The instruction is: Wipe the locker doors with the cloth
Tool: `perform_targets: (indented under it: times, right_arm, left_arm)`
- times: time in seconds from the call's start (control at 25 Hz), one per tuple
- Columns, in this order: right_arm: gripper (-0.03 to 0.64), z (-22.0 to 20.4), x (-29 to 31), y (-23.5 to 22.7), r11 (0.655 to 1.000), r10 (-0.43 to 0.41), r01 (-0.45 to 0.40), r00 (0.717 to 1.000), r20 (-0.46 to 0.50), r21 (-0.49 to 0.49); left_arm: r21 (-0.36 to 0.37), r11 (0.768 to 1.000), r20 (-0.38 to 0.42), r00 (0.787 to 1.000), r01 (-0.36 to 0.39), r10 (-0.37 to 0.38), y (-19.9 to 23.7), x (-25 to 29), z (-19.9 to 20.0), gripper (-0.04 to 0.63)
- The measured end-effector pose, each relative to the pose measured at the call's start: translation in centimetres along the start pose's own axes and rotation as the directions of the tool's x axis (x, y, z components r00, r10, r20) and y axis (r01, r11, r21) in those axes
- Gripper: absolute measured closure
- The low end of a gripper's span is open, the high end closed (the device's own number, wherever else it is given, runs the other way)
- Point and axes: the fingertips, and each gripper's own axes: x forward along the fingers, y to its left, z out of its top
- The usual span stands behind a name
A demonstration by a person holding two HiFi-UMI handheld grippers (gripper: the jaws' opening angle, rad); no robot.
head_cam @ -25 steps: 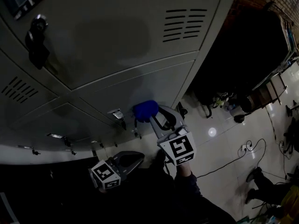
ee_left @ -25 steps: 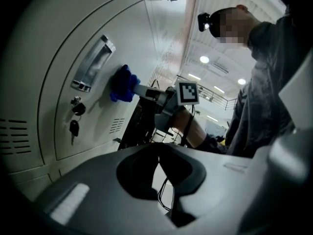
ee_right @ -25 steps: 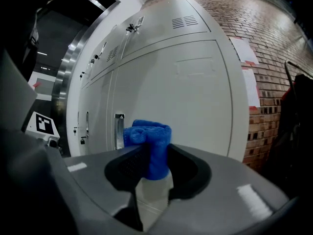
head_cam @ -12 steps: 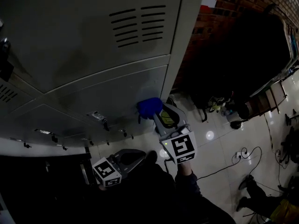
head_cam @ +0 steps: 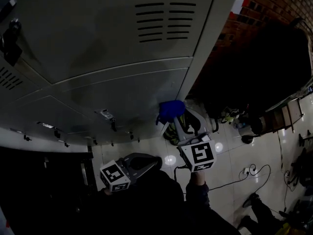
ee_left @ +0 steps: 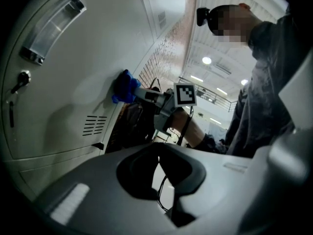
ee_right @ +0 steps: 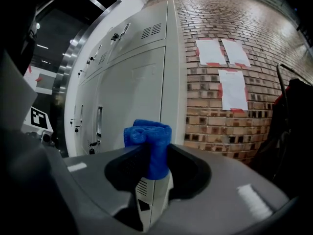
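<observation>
In the head view a blue cloth (head_cam: 171, 109) is pressed against the lower grey locker door (head_cam: 127, 89), close to the locker bank's right edge. My right gripper (head_cam: 175, 117) is shut on it. In the right gripper view the folded cloth (ee_right: 149, 148) sticks up between the jaws of that gripper (ee_right: 151, 168). The left gripper view shows the cloth (ee_left: 124, 87) touching the door (ee_left: 73, 106). My left gripper (head_cam: 154, 162) hangs lower, away from the lockers. Its jaws (ee_left: 160, 180) are together with nothing held.
The upper door has a vent (head_cam: 164, 16), and a latch (head_cam: 10, 35) shows at far left. Small handles (head_cam: 112, 124) run along the lower doors. A brick wall (head_cam: 264, 9) stands right of the lockers, with papers (ee_right: 230, 87) on it. Cables (head_cam: 252, 173) lie on the tiled floor.
The right gripper has slid the cloth to the right along the lower door, nearer the locker bank's edge. The left gripper has stayed low, still shut.
</observation>
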Motion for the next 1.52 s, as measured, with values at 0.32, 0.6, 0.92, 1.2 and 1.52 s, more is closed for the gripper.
perform_targets:
  times: [0.32,0.6,0.92,1.2,1.52]
  right_arm:
    - [0.499,1.1,-0.4,3.4,0.999,-0.042,0.042,0.999,-0.007,-0.005]
    - [0.500,1.1,1.4,10.6,1.000,0.000,0.000,1.000,-0.019,-0.005]
    - [0.500,-1.0,4.2,17.0,0.999,0.037,-0.036,0.997,-0.065,0.023]
    - [0.502,-2.9,6.1,18.2,0.999,0.014,-0.010,0.997,-0.079,0.048]
    - [0.502,-3.2,7.3,17.4,0.998,0.047,-0.045,0.998,-0.043,0.041]
  left_arm:
    - [0.005,0.999,0.007,0.999,0.036,-0.036,-0.5,-3.8,-0.4,0.595]
    - [0.008,0.998,-0.022,0.998,0.059,-0.058,-0.2,-9.2,-1.5,0.595]
    - [0.013,0.997,-0.047,0.996,0.070,-0.069,0.6,-14.4,-2.4,0.595]
    - [0.021,0.999,-0.075,0.996,0.041,-0.039,1.5,-17.1,-2.9,0.595]
    - [0.022,1.000,-0.064,0.998,-0.012,0.014,1.2,-15.1,-2.1,0.595]
